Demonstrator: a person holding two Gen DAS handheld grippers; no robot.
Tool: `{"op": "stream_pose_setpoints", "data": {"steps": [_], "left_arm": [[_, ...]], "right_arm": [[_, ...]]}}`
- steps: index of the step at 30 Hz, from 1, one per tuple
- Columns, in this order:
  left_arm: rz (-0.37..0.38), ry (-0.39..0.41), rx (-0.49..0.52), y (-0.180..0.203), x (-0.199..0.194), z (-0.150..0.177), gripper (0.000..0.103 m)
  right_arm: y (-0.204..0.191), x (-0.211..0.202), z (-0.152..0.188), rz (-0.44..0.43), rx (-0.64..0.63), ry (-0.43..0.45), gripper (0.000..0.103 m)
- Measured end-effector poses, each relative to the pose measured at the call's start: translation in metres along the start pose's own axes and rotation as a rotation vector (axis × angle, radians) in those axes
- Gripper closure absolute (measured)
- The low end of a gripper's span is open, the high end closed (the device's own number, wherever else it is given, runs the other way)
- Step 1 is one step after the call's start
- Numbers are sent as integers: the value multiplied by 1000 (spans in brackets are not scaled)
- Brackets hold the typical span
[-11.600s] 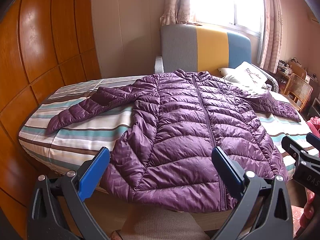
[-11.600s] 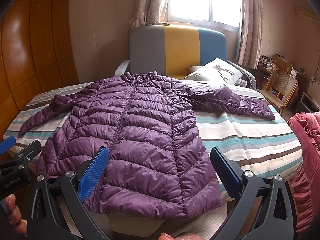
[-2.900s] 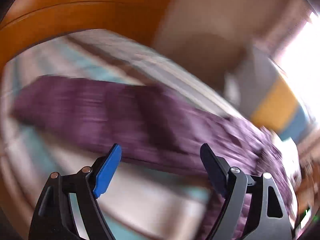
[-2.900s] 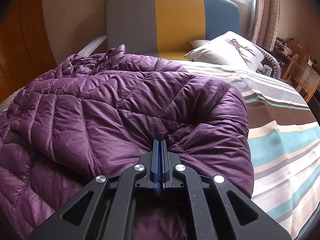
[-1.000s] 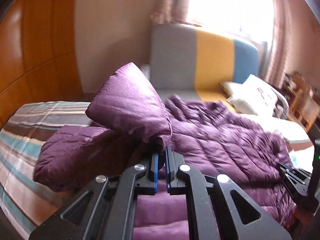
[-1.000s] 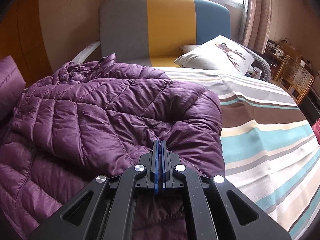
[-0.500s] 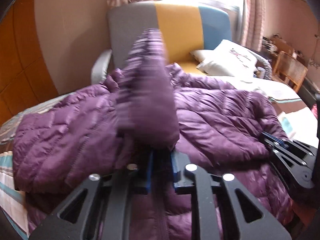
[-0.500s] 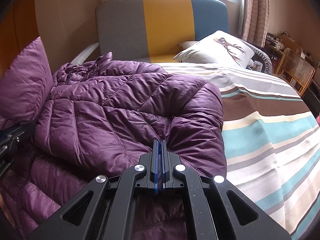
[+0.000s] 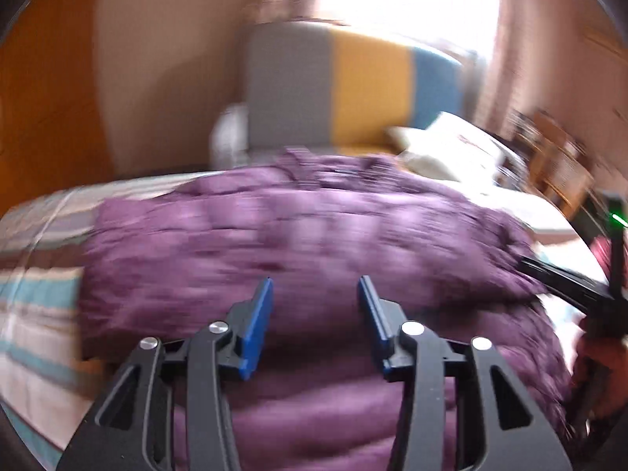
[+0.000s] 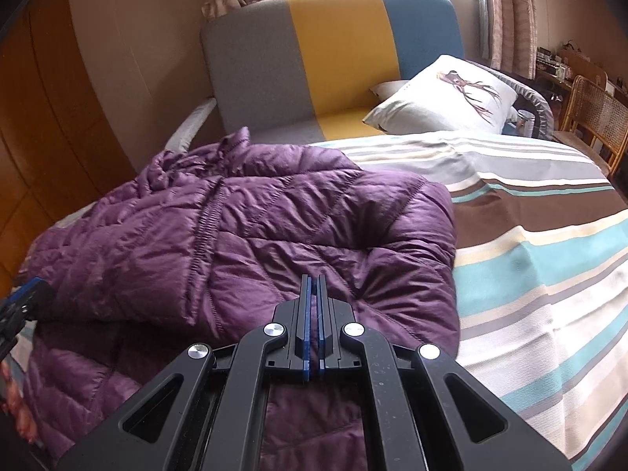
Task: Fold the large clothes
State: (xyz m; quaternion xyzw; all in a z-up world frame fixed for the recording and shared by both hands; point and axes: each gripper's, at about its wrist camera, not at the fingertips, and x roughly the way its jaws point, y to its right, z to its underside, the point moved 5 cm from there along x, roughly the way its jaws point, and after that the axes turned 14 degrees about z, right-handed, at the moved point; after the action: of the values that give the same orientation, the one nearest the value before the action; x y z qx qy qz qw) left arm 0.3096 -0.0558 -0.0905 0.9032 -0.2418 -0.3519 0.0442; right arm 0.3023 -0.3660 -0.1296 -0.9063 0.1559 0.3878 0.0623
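A purple quilted jacket [image 10: 255, 235] lies on the striped bed with both sides folded in over its body. My right gripper [image 10: 313, 278] is shut on a pinch of the jacket's folded right edge, and a sliver of purple cloth shows between its blue pads. The left wrist view is blurred by motion. In it my left gripper [image 9: 314, 286] hovers over the jacket [image 9: 294, 235], its jaws opening with nothing pressed between the pads. The left gripper [image 10: 23, 302] also peeks in at the left edge of the right wrist view. The right gripper [image 9: 569, 278] shows at the right of the left wrist view.
The striped sheet [image 10: 530, 255] lies bare to the right of the jacket. A white pillow [image 10: 443, 94] leans on the grey, yellow and blue headboard [image 10: 333, 47]. A wicker chair [image 10: 596, 117] stands at the far right, and wooden panelling [image 10: 35, 125] runs along the left.
My left gripper carried the left sleeve up and over onto the jacket's body, let it go and pulled back with its jaws parted. The right gripper stayed shut in place.
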Motion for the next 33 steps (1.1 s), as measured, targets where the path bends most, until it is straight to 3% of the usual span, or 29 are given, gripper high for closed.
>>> {"op": "stream_pose_setpoints", "data": {"steps": [1,2,3,4,5,8,10,12,14,15,18,20,24,29,33], "left_arm": [[-26,8,-35,-16,-2,-2,61],[-61,17,-65,-34,-5,-5,61],[-104,21,-91,-52,-7,-6,61],[-131,22,-111,-65,-5,-5,61],[-152,26,-145,-80,-7,-4,61],[-165,14,-196,-100,0,5,61],[-170,2,-179,-100,5,10,61],[-182,-6,-154,-99,7,11,59],[-171,-6,-141,-94,9,11,59],[-166,-6,-138,-90,10,10,59],[-143,18,-128,-77,5,4,58],[-138,13,-123,-73,10,1,58],[-143,-48,-112,-67,30,10,58],[-124,-47,-122,-68,31,11,58],[-120,-33,-128,-67,27,12,57]], "right_arm": [[-6,-4,-4,-32,2,0,99],[-13,-5,-7,-62,5,-5,78],[-19,-7,-9,-85,11,-10,43],[-26,-9,-11,-99,22,-5,32],[-31,-12,-13,-116,31,7,30],[-54,-9,-16,-129,-11,7,35],[-66,0,-15,-148,-12,-36,45],[-76,13,-11,-155,-24,-93,69],[-81,18,-9,-170,-34,-112,87],[-81,17,-11,-153,-53,-95,94],[-66,8,-22,-86,-56,-14,102],[-49,8,-25,-27,-35,7,103],[-27,29,-13,8,-8,-63,103],[-28,13,-9,-108,66,-58,102],[-43,3,-13,-138,56,-44,102]]}}
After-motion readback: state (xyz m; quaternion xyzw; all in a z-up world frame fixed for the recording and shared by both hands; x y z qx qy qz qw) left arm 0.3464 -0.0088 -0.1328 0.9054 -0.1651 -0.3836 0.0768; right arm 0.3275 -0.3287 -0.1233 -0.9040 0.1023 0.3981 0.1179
